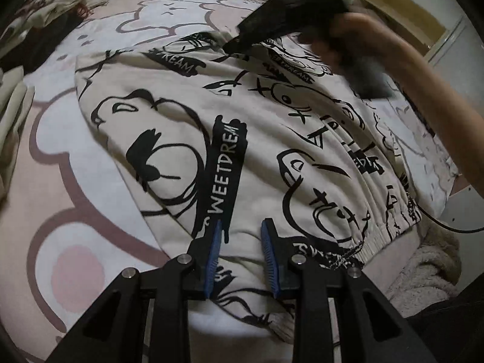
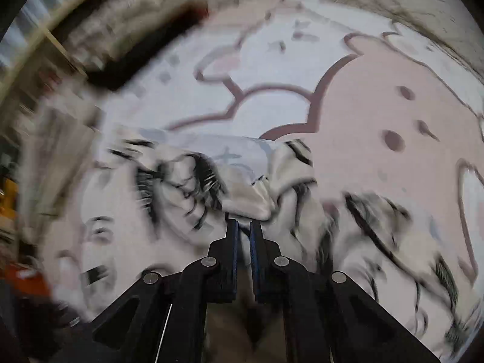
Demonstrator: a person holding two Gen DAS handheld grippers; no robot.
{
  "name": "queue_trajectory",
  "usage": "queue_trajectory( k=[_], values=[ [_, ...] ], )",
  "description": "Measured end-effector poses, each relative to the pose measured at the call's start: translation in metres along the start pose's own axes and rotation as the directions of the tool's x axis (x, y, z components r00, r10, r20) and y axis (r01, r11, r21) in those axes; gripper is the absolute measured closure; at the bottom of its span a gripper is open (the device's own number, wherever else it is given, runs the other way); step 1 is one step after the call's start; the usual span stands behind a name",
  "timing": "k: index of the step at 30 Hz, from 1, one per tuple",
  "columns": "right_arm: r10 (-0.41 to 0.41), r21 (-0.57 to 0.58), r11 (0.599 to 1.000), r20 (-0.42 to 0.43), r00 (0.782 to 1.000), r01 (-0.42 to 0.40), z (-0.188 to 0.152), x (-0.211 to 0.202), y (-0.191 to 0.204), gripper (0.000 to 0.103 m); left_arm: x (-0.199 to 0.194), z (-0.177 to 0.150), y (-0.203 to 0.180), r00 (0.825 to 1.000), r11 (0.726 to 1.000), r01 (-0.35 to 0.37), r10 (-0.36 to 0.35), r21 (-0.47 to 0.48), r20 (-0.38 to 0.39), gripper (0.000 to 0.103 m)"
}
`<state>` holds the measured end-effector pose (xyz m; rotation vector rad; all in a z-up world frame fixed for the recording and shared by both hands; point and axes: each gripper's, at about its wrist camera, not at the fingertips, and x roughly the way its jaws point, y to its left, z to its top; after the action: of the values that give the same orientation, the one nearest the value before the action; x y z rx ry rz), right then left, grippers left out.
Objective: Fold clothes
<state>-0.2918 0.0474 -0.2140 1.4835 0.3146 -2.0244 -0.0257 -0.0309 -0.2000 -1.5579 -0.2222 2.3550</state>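
A cream sweatshirt (image 1: 187, 139) with black cartoon prints and "SWEETDREAM" lettering lies spread on the bed. My left gripper (image 1: 242, 227) is open just above its near hem, with cloth under the blue pads and nothing held. My right gripper (image 2: 243, 224) is shut on a bunched fold of the sweatshirt (image 2: 251, 202) near its far edge. It also shows in the left wrist view (image 1: 233, 45), blurred, with the hand behind it. The right wrist view is motion-blurred.
A pink and white cartoon bedsheet (image 1: 75, 242) covers the bed. A pile of other clothes (image 1: 39, 15) lies at the far left. A fluffy blanket (image 1: 429, 269) hangs at the right edge. A dark garment (image 2: 136, 51) lies beyond the sweatshirt.
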Motion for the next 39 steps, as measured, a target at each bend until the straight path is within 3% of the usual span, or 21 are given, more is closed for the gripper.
queue_trajectory(
  k=[6, 7, 9, 13, 15, 16, 18, 20, 23, 25, 27, 29, 32, 36, 39],
  values=[
    [-0.100, 0.242, 0.968, 0.142, 0.985, 0.063, 0.041, -0.019, -0.056, 0.096, -0.002, -0.008, 0.005, 0.999, 0.999, 0.036, -0.036, -0.021, -0.004, 0.076],
    [-0.058, 0.257, 0.966, 0.137, 0.989, 0.021, 0.042, -0.024, -0.061, 0.096, -0.003, -0.009, 0.005, 0.999, 0.999, 0.038, -0.038, -0.019, -0.012, 0.076],
    [-0.022, 0.222, 0.975, 0.097, 0.995, 0.000, 0.035, -0.032, -0.055, 0.096, -0.006, -0.013, 0.006, 0.999, 0.999, 0.035, -0.036, -0.013, -0.026, 0.076],
    [-0.023, 0.006, 1.000, -0.024, 0.999, 0.023, 0.010, -0.020, -0.011, 0.096, -0.011, -0.024, 0.003, 0.999, 1.000, 0.006, -0.005, 0.007, -0.043, 0.076],
    [-0.112, -0.028, 0.993, -0.035, 0.993, 0.112, 0.005, -0.002, -0.005, 0.096, -0.013, -0.031, 0.001, 0.999, 1.000, -0.010, 0.011, 0.014, -0.043, 0.076],
    [-0.181, -0.038, 0.983, -0.022, 0.983, 0.180, 0.005, 0.007, -0.006, 0.097, -0.014, -0.034, 0.000, 0.999, 1.000, -0.015, 0.016, 0.015, -0.044, 0.076],
    [-0.214, 0.029, 0.977, 0.031, 0.976, 0.213, 0.004, 0.007, -0.020, 0.096, -0.017, -0.038, -0.001, 0.999, 1.000, -0.023, 0.024, 0.018, -0.047, 0.076],
    [-0.183, 0.113, 0.978, 0.053, 0.982, 0.176, -0.004, -0.013, -0.026, 0.096, -0.022, -0.040, -0.001, 0.999, 1.000, -0.014, 0.015, 0.017, -0.052, 0.076],
    [-0.081, 0.101, 0.993, 0.131, 0.988, 0.068, -0.041, -0.069, -0.022, 0.096, -0.032, -0.035, 0.006, 0.999, 0.999, 0.033, -0.034, -0.017, -0.036, 0.076],
    [-0.033, 0.088, 0.996, 0.161, 0.986, 0.019, -0.080, -0.104, -0.022, 0.096, -0.041, -0.023, 0.013, 0.997, 0.996, 0.066, -0.065, -0.067, 0.029, 0.076],
    [0.012, 0.074, 0.997, 0.157, 0.988, -0.024, -0.126, -0.128, -0.017, 0.096, -0.042, -0.008, 0.022, 0.995, 0.993, 0.059, -0.050, -0.106, 0.088, 0.076],
    [0.027, 0.086, 0.996, 0.126, 0.992, -0.038, -0.163, -0.135, -0.016, 0.096, -0.036, 0.004, 0.030, 0.994, 0.991, 0.022, -0.009, -0.129, 0.105, 0.076],
    [0.050, 0.147, 0.987, 0.071, 0.996, -0.060, -0.224, -0.132, -0.009, 0.096, -0.019, 0.005, 0.036, 0.998, 0.990, -0.042, 0.046, -0.135, 0.030, 0.076],
    [0.071, 0.272, 0.960, -0.024, 0.997, -0.062, -0.280, -0.107, -0.014, 0.096, -0.021, -0.019, 0.023, 0.995, 0.994, -0.097, 0.097, -0.048, 0.006, 0.076],
    [0.071, 0.323, 0.944, 0.026, 0.997, -0.075, -0.308, -0.118, -0.017, 0.096, -0.028, -0.033, 0.014, 0.995, 0.994, -0.104, 0.104, -0.019, -0.005, 0.076]
  ],
)
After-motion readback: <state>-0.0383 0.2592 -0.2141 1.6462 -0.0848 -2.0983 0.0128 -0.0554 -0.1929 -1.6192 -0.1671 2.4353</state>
